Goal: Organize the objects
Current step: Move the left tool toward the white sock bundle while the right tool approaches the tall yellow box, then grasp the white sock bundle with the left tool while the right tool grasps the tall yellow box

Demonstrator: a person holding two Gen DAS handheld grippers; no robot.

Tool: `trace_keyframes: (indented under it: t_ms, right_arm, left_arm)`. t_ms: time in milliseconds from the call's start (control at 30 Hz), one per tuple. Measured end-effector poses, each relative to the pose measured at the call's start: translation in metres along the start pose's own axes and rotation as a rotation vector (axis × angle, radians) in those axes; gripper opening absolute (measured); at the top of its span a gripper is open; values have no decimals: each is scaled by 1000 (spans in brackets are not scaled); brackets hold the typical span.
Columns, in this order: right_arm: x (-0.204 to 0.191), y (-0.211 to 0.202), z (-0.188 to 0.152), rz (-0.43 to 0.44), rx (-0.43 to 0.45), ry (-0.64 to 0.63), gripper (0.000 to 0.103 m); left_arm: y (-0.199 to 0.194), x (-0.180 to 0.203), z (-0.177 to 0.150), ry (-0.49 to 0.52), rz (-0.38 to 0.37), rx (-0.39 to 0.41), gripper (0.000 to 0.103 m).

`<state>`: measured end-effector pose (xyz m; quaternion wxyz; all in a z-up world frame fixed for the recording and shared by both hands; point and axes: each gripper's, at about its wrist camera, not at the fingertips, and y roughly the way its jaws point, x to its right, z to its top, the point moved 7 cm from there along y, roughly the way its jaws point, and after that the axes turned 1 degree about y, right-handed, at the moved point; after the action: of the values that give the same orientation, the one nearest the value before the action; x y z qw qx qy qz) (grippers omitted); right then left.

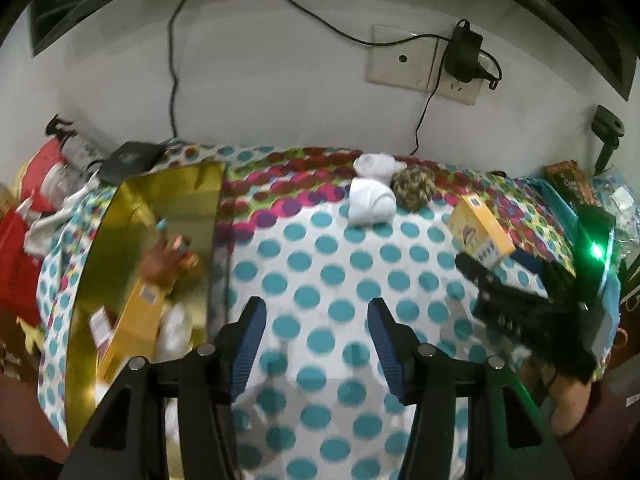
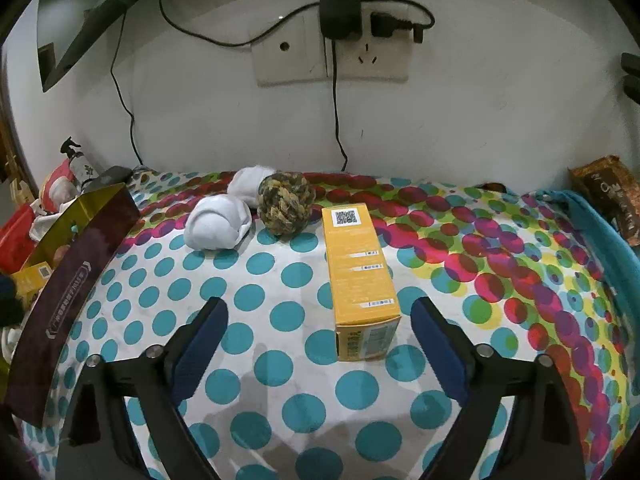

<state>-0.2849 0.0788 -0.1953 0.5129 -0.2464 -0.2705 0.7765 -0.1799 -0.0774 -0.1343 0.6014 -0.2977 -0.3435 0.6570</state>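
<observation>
A yellow carton (image 2: 362,276) lies on the polka-dot cloth, between and just ahead of my open right gripper (image 2: 318,322); it also shows in the left wrist view (image 1: 480,232), with the right gripper (image 1: 486,276) beside it. Two white rolled socks (image 2: 216,222) and a brown-yellow rope ball (image 2: 285,208) sit near the wall; the left wrist view shows the socks (image 1: 372,200) and ball (image 1: 412,188) too. My left gripper (image 1: 316,320) is open and empty over the cloth, right of a gold-lined box (image 1: 180,208) holding a yellow carton (image 1: 134,328) and other items.
The box's dark outer wall (image 2: 76,280) stands at the left. A wall socket with charger and cables (image 2: 340,28) is behind. Red bags and a spray bottle (image 1: 52,176) crowd the far left. A brown packet (image 2: 608,196) lies at the right edge.
</observation>
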Motion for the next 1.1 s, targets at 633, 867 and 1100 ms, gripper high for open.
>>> trace_keyframes:
  t_ms: [633,867,1100]
  right_arm:
    - [7,21,-5,24,-100,57,27]
    - [6,22,-6,20,-101,55,27]
    - [7,23,-6,14,-104,49,27]
  left_arm:
    - [100,52,63,88,-49,-48,57]
    - [108,53,71,53,-86,-43,57]
    - [127,62,77,72,-80,-81,57]
